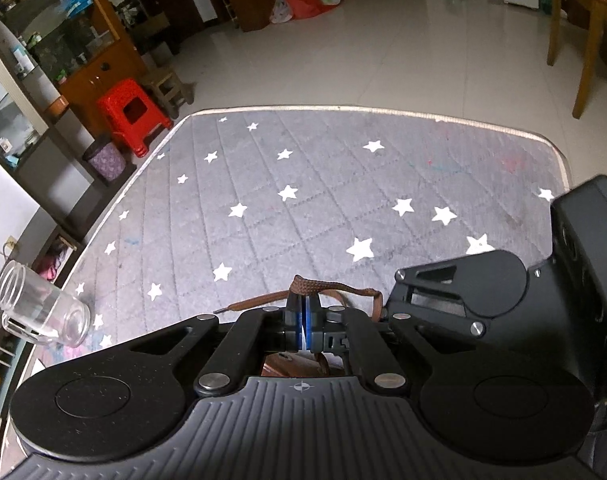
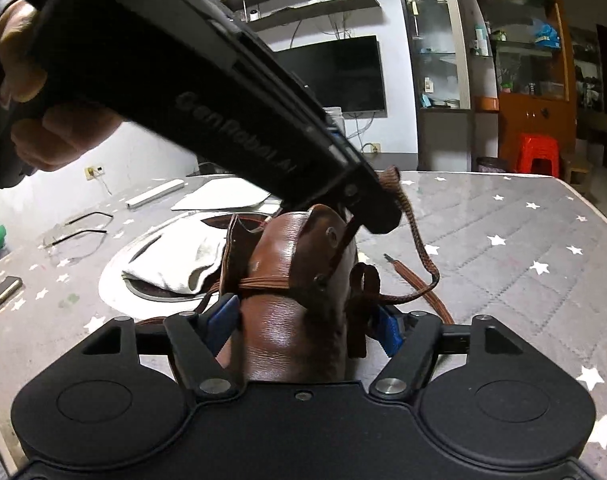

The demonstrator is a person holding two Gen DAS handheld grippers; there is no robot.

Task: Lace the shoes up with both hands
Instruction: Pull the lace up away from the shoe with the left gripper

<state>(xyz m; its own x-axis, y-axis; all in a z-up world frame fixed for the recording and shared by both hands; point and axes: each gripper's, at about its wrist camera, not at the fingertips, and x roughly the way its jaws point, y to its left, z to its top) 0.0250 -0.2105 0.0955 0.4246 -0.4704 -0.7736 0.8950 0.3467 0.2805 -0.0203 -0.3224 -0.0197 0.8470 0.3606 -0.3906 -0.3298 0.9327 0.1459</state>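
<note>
A brown leather shoe [image 2: 287,280] stands on the grey star-patterned cover [image 2: 503,232], its toe toward the right wrist camera. My right gripper [image 2: 307,324] is open, with one blue pad [image 2: 223,320] close by the shoe's left side and the other apart from its right side. A loop of brown lace [image 2: 363,280] hangs by that side. My left gripper [image 1: 304,304] is shut on a fold of the brown lace [image 1: 307,285]. In the right wrist view a hand [image 2: 43,92] brings the left gripper [image 2: 377,204] in from the upper left, above the shoe's tongue. The lace [image 2: 419,248] trails down from it.
A clear glass jar [image 1: 43,312] lies on its side at the cover's left edge. Behind the shoe are a white cloth [image 2: 171,264] on a round mat, eyeglasses [image 2: 75,236], a phone [image 2: 1,292] and a white bar [image 2: 155,194]. The cover's far edge [image 1: 343,109] drops to the floor.
</note>
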